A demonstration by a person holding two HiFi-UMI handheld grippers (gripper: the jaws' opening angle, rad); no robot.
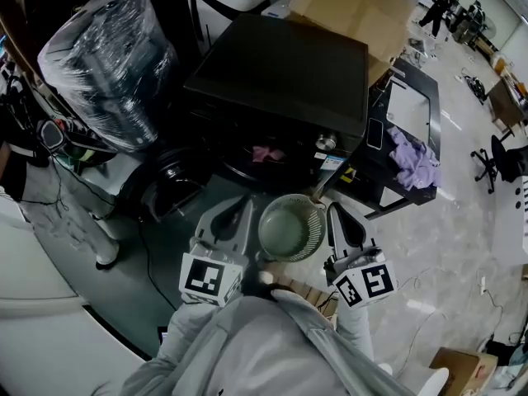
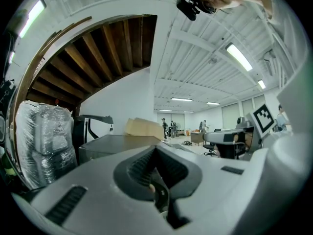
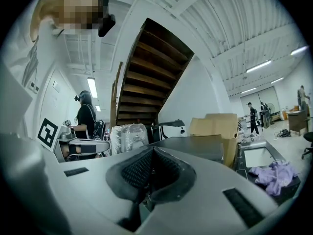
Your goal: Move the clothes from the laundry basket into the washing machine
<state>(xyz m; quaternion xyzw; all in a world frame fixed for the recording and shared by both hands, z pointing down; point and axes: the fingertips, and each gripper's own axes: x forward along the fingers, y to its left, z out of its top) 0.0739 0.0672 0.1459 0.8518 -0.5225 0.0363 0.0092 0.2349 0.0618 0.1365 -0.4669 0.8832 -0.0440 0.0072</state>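
Left gripper [image 1: 238, 209] and right gripper [image 1: 338, 214] both pressed together, empty, flanking the laundry basket [image 1: 317, 236].
Basket looks bare; pink garment [image 1: 267, 153] in the washing machine [image 1: 280, 73], purple garment [image 1: 415, 162] beside it: likely light, limp cloth, best pinched at a bunched fold.

Head view is dim and underexposed: the washing machine [image 1: 280, 73] top goes near black. The floor [image 1: 462, 213] at the right is brighter, with soft sheen. Specular glare on the plastic-wrapped bundle [image 1: 107, 56]. Gripper views are brighter, lit by ceiling strip lights [image 2: 239, 57] overhead; the tubes clip to white. Heavy fisheye, straight lines bow, black vignette at corners. The left gripper [image 2: 155, 151] and right gripper [image 3: 152, 151] look soft close to the lens; the background is sharper.
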